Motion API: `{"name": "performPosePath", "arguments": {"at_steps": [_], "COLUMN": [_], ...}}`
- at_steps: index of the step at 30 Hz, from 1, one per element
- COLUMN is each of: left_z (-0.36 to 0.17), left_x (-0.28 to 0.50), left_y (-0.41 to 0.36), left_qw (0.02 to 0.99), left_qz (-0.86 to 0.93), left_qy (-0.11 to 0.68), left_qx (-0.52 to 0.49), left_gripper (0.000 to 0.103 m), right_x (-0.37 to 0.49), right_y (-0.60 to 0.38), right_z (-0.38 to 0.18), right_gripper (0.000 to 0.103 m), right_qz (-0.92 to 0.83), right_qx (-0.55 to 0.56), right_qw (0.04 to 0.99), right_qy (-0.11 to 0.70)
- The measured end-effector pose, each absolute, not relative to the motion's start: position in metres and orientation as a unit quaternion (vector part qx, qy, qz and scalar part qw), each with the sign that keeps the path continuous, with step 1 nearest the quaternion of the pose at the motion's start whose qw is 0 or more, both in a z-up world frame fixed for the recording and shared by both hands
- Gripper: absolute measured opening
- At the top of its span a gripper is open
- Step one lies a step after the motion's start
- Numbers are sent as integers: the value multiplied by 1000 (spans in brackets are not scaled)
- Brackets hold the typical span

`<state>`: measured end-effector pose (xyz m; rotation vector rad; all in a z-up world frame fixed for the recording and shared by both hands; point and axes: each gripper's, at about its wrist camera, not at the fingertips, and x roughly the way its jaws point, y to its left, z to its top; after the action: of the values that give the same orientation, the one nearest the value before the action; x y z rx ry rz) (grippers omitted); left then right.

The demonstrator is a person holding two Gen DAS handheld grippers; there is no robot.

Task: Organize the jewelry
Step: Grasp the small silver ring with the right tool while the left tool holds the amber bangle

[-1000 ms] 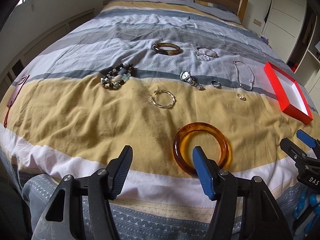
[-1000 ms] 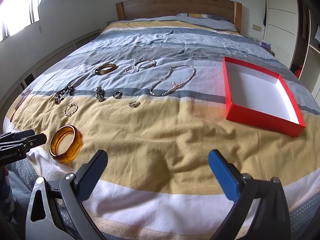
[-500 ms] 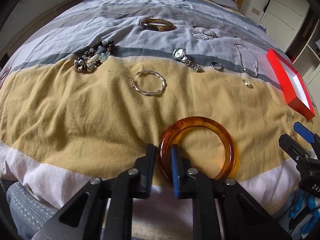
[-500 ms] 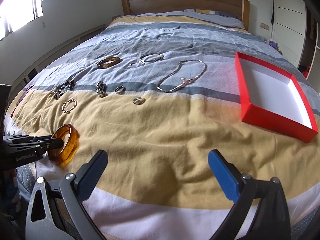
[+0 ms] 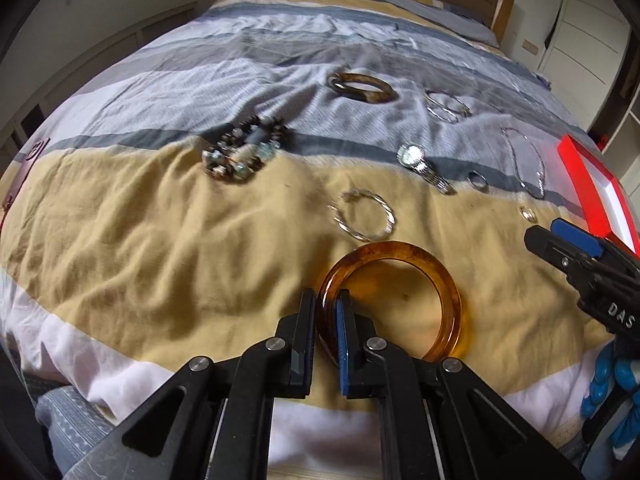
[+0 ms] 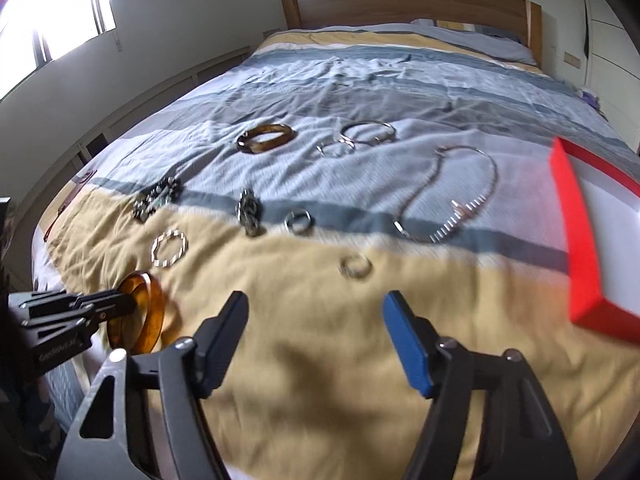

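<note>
So the left hand-held gripper [image 5: 326, 312] is now clamped on the near-left rim of the amber bangle [image 5: 390, 300], one finger outside the ring and the blue pad inside it. In the right wrist view the bangle [image 6: 140, 312] looks tipped up on edge, so I'd say it's lifting off the bed [image 5: 140, 240] rather than lying flat. That's the change: a second ago those jaws were wide open around the rim, half a second ago they'd closed on it, and now the ring is coming up. The right hand-held gripper [image 6: 316, 316] stays spread wide with nothing in it, though it has swung closer to the small silver ring [image 6: 354, 267] at its 12 o'clock, and the red box [image 6: 580, 248] has slid out to its 2 o'clock edge. Seems like the first piece is secured and heading for the box, my guess anyway. Everything else, the watch [image 5: 420, 166], the twisted hoop [image 5: 364, 220], the beaded bracelet [image 5: 244, 154] and the necklace [image 6: 452, 196], hasn't budged.
</note>
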<state>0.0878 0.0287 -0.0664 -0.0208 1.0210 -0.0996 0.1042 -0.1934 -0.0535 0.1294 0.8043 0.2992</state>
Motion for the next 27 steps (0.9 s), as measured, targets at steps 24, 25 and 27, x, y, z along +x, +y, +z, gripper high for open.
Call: {"name": "performPosePath", "arguments": {"at_steps": [24, 25, 27], "left_z": [-55, -53, -49], "left_x": [88, 87, 83], "left_y": [38, 36, 34], "left_qw": [882, 883, 884], "left_qz": [-39, -38, -37], "left_qy": [469, 468, 465], "left_qx": [5, 8, 15], "left_gripper": [9, 9, 9], "right_x": [178, 177, 171], "right_y": [-171, -171, -172], "right_z": [-69, -68, -63], "right_gripper": [19, 19, 19], "right_qz": [164, 166, 169], "right_qx": [55, 55, 57], "right_qw": [893, 893, 894], "right_qy": [416, 415, 411]}}
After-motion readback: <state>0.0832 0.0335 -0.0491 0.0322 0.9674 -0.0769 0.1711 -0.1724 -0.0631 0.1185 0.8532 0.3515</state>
